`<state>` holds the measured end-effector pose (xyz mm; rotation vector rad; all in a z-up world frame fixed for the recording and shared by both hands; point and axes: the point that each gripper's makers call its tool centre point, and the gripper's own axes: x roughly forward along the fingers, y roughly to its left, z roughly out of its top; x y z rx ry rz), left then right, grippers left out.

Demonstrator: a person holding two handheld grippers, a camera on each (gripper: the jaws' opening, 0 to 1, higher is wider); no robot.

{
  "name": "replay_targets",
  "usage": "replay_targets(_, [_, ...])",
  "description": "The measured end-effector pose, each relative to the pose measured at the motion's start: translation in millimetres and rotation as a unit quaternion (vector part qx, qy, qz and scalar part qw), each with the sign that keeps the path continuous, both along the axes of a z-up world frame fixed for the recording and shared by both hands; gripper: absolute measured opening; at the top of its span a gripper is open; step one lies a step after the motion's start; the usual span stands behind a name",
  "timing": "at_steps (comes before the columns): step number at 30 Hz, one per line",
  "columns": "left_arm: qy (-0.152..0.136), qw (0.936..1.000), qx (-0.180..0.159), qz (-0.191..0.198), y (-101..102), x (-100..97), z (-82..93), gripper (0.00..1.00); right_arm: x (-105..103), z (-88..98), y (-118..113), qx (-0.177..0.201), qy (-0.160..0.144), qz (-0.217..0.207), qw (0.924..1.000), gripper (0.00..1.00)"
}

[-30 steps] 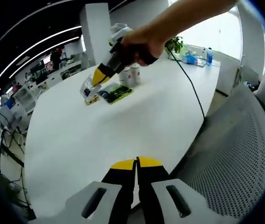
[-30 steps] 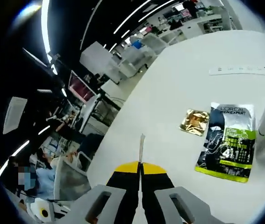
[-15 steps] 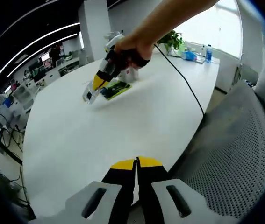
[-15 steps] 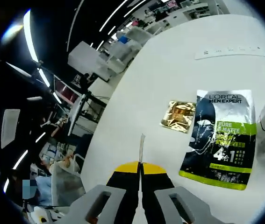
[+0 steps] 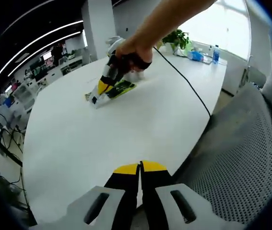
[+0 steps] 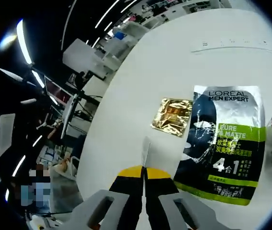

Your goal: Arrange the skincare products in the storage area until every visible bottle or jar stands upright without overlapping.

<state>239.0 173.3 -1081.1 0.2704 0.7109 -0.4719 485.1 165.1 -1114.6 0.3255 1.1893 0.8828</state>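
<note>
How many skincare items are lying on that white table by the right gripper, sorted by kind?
Large printed sachet: 1
Small gold sachet: 1
Thin clear sachet pinched in the right gripper: 1
White bottles, partly hidden behind the hand: cannot count
Total clearly seen: 3

One gold sachet [image 6: 171,117], one black-green pouch [image 6: 224,143]

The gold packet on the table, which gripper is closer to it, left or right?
Right. The right gripper hovers just short of the gold packet, beside the dark sachet. The left gripper is back at the table's near edge.
</note>
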Motion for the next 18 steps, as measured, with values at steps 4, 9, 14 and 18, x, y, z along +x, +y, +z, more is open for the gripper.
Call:
replay_targets(4, [0.001, 1.0, 0.001, 0.001, 0.5, -0.1, -1.0, 0.0, 4.6, -2.2, -1.5, -0.011, -0.004, -0.003, 0.9999, 0.0])
replay_targets(9, [0.005, 1.0, 0.001, 0.002, 0.8, -0.5, -2.2, 0.0, 8.8, -9.1, -3.6, -0.037, -0.014, 0.009, 0.9992, 0.0])
replay_targets(14, [0.006, 1.0, 0.002, 0.003, 1.3, -0.5, -2.8, 0.0, 9.2, -14.7, -3.5, -0.07, -0.036, 0.046, 0.9958, 0.0])
replay_targets(18, [0.007, 1.0, 0.003, 0.004, 1.6, -0.6, -3.2, 0.0, 10.0, -17.5, -1.3, -0.084, -0.043, 0.064, 0.9934, 0.0])
